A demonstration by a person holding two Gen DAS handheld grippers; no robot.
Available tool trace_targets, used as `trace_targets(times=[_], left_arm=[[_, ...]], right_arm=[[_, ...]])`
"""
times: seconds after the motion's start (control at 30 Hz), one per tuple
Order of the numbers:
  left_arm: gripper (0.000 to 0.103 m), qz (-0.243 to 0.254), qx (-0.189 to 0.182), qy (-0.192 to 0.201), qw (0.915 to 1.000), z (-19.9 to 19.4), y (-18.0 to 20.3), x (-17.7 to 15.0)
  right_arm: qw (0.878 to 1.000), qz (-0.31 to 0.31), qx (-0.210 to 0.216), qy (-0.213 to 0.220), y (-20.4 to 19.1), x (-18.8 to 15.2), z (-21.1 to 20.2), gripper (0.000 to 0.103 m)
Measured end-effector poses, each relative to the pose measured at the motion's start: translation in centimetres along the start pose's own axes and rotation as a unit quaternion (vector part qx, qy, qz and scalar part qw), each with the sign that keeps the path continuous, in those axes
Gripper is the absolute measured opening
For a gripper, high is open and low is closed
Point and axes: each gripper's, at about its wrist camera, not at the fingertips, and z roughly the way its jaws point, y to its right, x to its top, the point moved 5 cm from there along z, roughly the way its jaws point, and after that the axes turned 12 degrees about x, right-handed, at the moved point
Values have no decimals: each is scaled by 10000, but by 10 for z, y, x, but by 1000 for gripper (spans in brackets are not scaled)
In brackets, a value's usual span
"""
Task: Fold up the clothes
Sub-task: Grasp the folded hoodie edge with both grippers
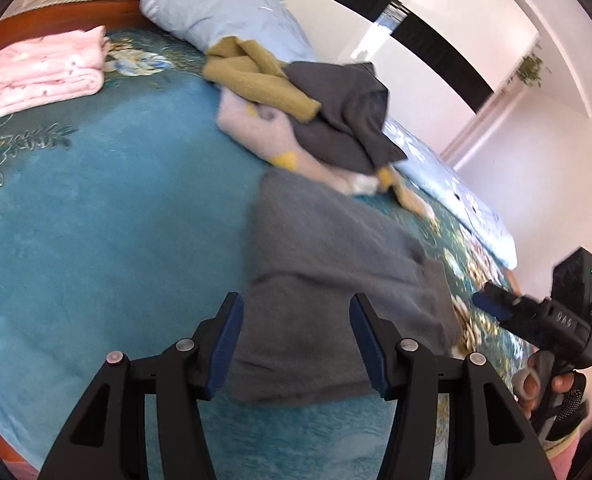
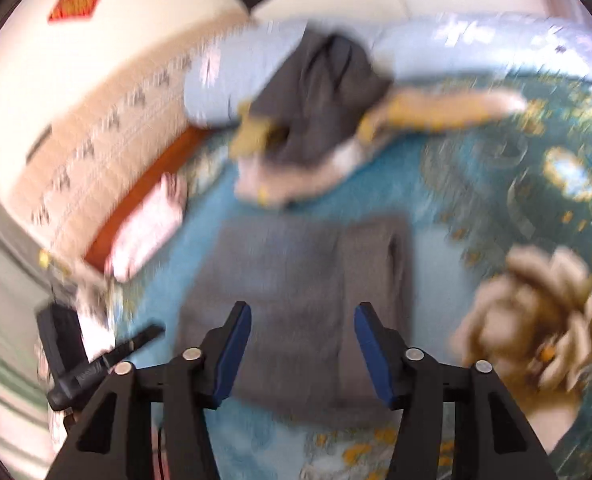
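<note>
My two grippers, left gripper (image 1: 296, 344) and right gripper (image 2: 303, 350), are matte black with blue pads (image 1: 228, 344) and silver round screws (image 1: 185, 345).

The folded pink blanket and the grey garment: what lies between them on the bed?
Only bare teal bedspread separates the pink blanket from the grey garment, shown in the left wrist view.

A grey garment (image 1: 335, 264) is seen on a teal bedspread (image 1: 108, 220) patterned with gold and blue flowers. A pink floral cloth (image 1: 40, 72), an olive garment (image 1: 256, 76) and a pale-blue flowered pillow (image 1: 224, 4) are shown.
</note>
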Motion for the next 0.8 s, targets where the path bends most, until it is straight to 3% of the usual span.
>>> trace_targets(times=[0.17, 0.33, 0.4, 0.5, 0.63, 0.8], left_arm=[[60, 284, 21, -301, 9991, 15, 4, 8], [66, 507, 116, -554, 9971, 35, 10, 19], [66, 445, 150, -678, 9966, 48, 10, 22], [68, 192, -105, -949, 9952, 66, 12, 24], [73, 37, -187, -1277, 9916, 85, 16, 15], [82, -48, -333, -1369, 9900, 88, 15, 6]], right_arm=[[9965, 799, 224, 23, 44, -3, 7, 58], [9804, 1785, 817, -146, 86, -16, 28, 58], [9790, 1867, 813, -52, 93, -17, 27, 58], [9769, 1952, 870, 17, 100, -16, 28, 62], [9701, 2136, 1137, -159, 99, -18, 44, 62], [9791, 1915, 628, -257, 92, -18, 51, 63]])
